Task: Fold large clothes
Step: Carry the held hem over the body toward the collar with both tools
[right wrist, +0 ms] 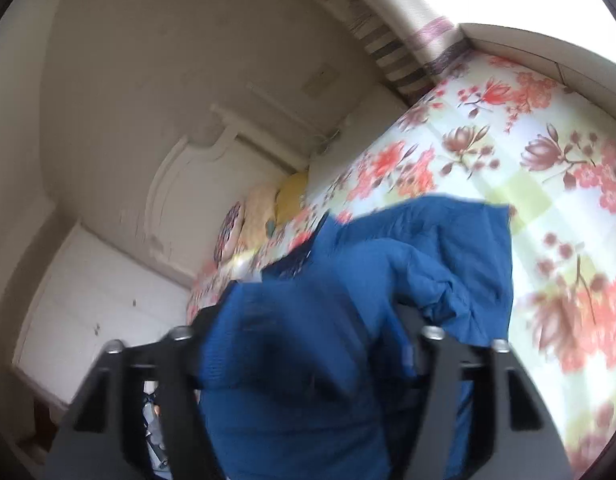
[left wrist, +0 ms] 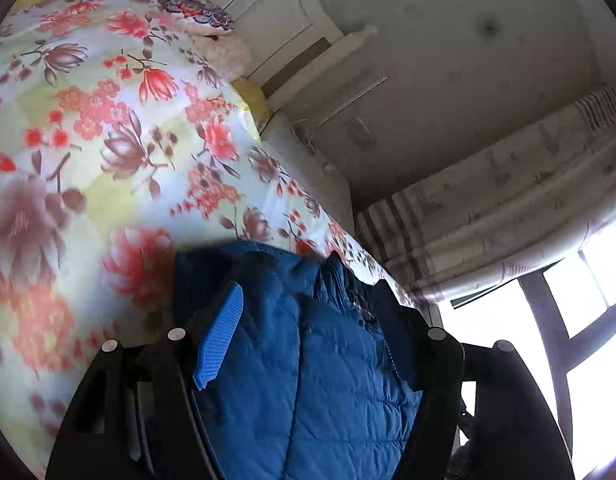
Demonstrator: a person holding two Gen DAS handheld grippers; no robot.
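You are lifting the puffy blue jacket (left wrist: 308, 360) over the flowery bed (left wrist: 108, 128), left gripper (left wrist: 308, 344) and right gripper (right wrist: 308, 356) both pinching it, so next lay it flat.

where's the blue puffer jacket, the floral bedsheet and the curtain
blue puffer jacket (left wrist: 340, 380): left wrist view, quilted panel between the jaws
floral bedsheet (right wrist: 508, 152): right wrist view, bare flowered patch
curtain (left wrist: 488, 208): left wrist view, gathered folds

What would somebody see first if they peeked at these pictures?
First, the big blue puffy jacket, bunched low in the middle between the fingers of both the left gripper and the right gripper. Next, the bedspread beneath it, bright with red and brown flowers. Far off at the head of the bed lies a patterned pillow.
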